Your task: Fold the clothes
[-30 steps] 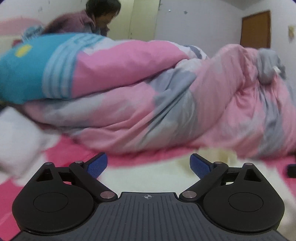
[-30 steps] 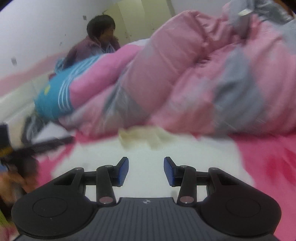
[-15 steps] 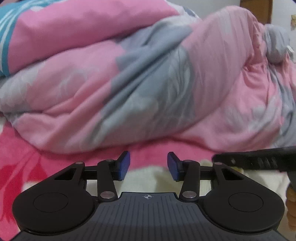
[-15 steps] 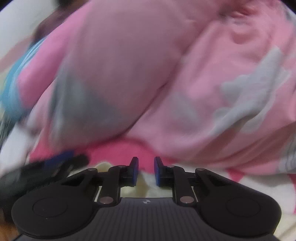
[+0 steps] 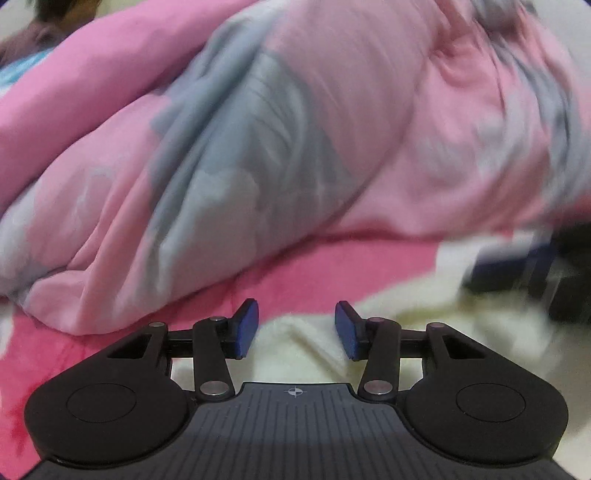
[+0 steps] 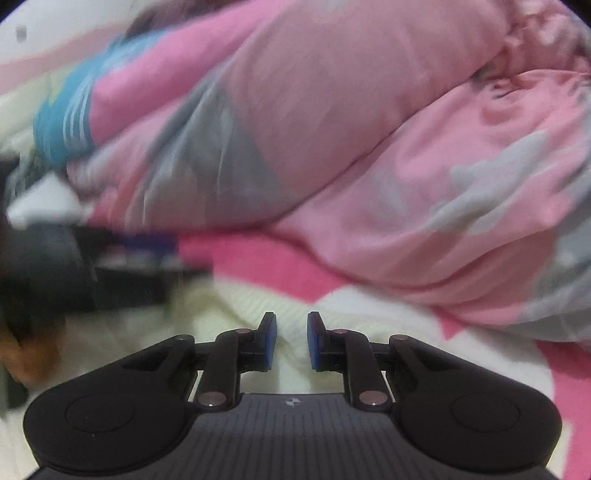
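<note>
A cream knit garment (image 5: pixel 406 314) lies on the pink bedsheet (image 5: pixel 332 266), just in front of a heaped duvet. My left gripper (image 5: pixel 295 321) hovers low over the garment's near-left part. Its blue pads stand apart and hold nothing. In the right wrist view the same garment (image 6: pixel 229 306) spreads under my right gripper (image 6: pixel 291 328), whose pads leave only a narrow gap with cream fabric showing beyond it. Each gripper appears blurred in the other's view: the right gripper (image 5: pixel 535 269) at the right edge, the left gripper (image 6: pixel 110 266) at the left.
A bulky pink and grey duvet (image 5: pixel 295 129) fills the back of both views, close behind the garment. A teal striped pillow (image 6: pixel 62 122) lies at its far left end. A person (image 5: pixel 55 18) sits beyond it. A hand (image 6: pixel 29 362) shows at the lower left.
Both grippers have come down and forward towards the cream garment and the duvet. The left jaws have narrowed from wide to about half; the right jaws have closed to a small gap.
</note>
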The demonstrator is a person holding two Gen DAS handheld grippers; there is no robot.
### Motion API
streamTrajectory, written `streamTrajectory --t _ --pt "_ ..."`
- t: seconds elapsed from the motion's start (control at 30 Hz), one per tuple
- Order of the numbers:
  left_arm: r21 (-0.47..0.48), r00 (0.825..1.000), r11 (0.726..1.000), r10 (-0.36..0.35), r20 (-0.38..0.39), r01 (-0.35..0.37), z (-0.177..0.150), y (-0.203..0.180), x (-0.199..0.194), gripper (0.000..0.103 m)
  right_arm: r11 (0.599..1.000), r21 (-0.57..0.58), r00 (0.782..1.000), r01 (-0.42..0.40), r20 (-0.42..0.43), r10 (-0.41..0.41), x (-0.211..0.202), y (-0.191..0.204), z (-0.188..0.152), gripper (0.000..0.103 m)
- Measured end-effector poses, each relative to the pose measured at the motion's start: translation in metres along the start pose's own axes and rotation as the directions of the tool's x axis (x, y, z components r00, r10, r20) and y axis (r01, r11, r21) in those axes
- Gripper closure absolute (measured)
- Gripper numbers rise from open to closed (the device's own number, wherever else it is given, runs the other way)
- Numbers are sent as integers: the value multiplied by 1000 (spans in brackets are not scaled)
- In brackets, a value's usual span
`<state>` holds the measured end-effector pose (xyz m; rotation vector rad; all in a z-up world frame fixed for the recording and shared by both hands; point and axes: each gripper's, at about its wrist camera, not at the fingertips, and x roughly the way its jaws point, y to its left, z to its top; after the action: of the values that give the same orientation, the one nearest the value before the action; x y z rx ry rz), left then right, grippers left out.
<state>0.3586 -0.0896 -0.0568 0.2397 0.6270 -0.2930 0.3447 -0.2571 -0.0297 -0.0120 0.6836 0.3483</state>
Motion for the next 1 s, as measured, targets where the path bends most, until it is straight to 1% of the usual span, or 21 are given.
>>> streamTrajectory --t 0.1,0.13,0.23,0.3,0.37,0.43,0.53,0.57,0.6,0.67,0.7,0.73,0.8,0.9,0.93,1.0 --pt "23 1000 1000 14 -8 -14 0 -2 -2 54 999 -1 999 47 -21 -47 6 -10 -1 86" --pt "38 1000 999 20 -11 -19 -1 -3 -3 53 999 6 997 52 -56 -52 13 -15 -5 86" --pt "94 999 995 37 -7 -36 -5 -7 -8 51 996 93 999 16 -48 -11 8 -27 -3 87" --pt "118 999 992 33 -1 -33 -4 -6 -9 50 993 119 1000 1 -23 2 -2 -26 0 86" --pt "122 1000 992 24 1 -24 -3 -3 -8 50 993 114 1000 -17 17 15 -10 -20 5 85" --pt "118 1000 993 14 3 -14 -1 0 -6 49 993 90 995 -76 65 70 -14 -10 11 85" --pt "103 1000 995 3 7 -3 -1 4 -5 47 989 41 986 -144 87 140 -5 7 20 85" --pt "95 1000 995 -1 7 1 -1 7 -5 44 987 29 985 -158 75 156 2 11 21 85" --pt "85 1000 996 -5 7 4 -1 10 -6 43 987 0 986 -161 40 161 12 16 20 85" --pt "39 1000 999 -24 -5 24 0 21 -7 40 984 -84 984 -160 -96 152 33 24 10 85" --pt "8 999 999 -40 -9 41 1 27 -8 40 983 -100 983 -156 -110 145 35 22 3 85" --pt "-20 999 998 -52 -1 52 1 32 -9 41 981 -99 983 -166 -93 157 30 20 -1 85" --pt "-69 997 995 -63 41 66 2 38 -15 42 981 -90 982 -172 -93 164 24 16 -3 85" --pt "-43 990 996 -77 115 82 4 29 -25 42 982 -72 981 -175 -95 168 24 13 -5 85" --pt "-21 989 996 -80 127 83 5 23 -27 42 982 -66 981 -176 -95 169 25 13 -5 85" --pt "104 995 993 -67 77 59 4 2 -19 42 983 -46 980 -180 -95 175 25 12 -4 85"
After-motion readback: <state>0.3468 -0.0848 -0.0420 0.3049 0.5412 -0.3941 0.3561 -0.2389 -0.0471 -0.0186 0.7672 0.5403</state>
